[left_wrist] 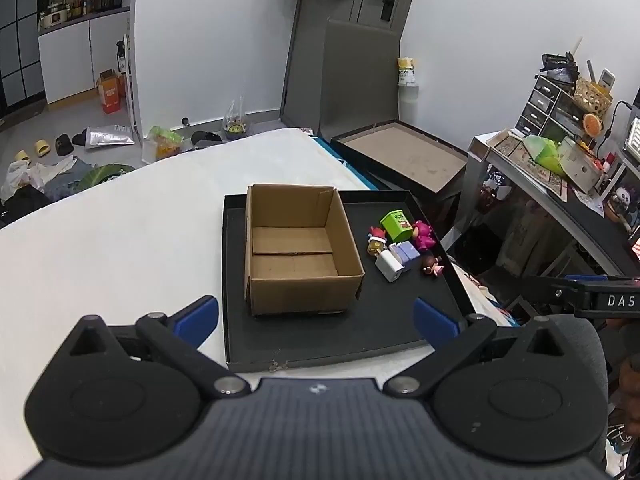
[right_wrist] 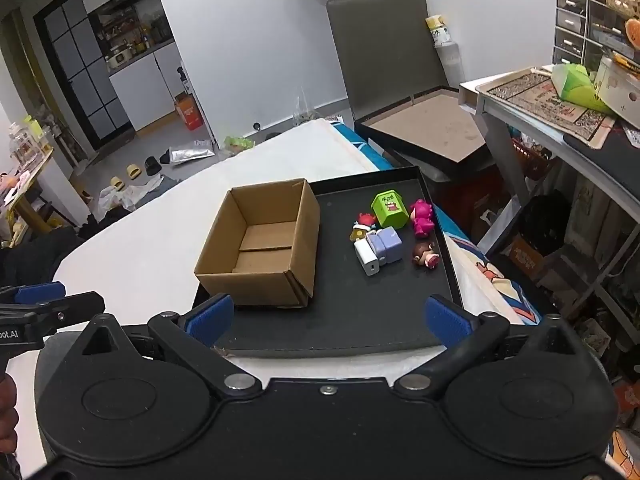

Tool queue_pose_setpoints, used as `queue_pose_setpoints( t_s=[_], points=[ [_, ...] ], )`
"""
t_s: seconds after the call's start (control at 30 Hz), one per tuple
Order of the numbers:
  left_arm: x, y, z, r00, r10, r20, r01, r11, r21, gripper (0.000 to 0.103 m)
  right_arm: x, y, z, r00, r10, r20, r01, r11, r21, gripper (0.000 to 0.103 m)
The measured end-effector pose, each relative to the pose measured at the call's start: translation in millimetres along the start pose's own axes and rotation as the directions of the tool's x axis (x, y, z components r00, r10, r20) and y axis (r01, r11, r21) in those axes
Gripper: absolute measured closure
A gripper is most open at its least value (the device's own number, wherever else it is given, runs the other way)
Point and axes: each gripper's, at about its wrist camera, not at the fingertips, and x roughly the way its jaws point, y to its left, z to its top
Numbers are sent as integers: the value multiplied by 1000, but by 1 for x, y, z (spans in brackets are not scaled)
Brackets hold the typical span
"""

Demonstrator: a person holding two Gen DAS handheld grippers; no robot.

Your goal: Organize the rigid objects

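Observation:
An empty open cardboard box stands on the left part of a black tray. To its right lie several small toys: a green cube, a pink figure, a red-capped figure, a lilac block, a white charger and a brown-haired figure. My left gripper is open and empty, near the tray's front edge. My right gripper is open and empty, also at the front edge.
The tray sits on a white mattress. Behind it a second, brown-lined black tray rests against a grey chair. A cluttered desk stands at the right. Floor clutter lies at the far left.

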Motion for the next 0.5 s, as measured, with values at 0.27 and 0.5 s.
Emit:
queue_pose_setpoints(
  t_s=[0.27,0.5],
  points=[
    [-6,-3,-3,1000,-7,17,7,1000,6,0,-8,0,-1,1000,-6,20,6,1000,-4,0],
    [-14,-5,-3,999,-11,38,11,1000,6,0,-17,4,-2,999,-5,43,6,1000,-14,0]
  ],
)
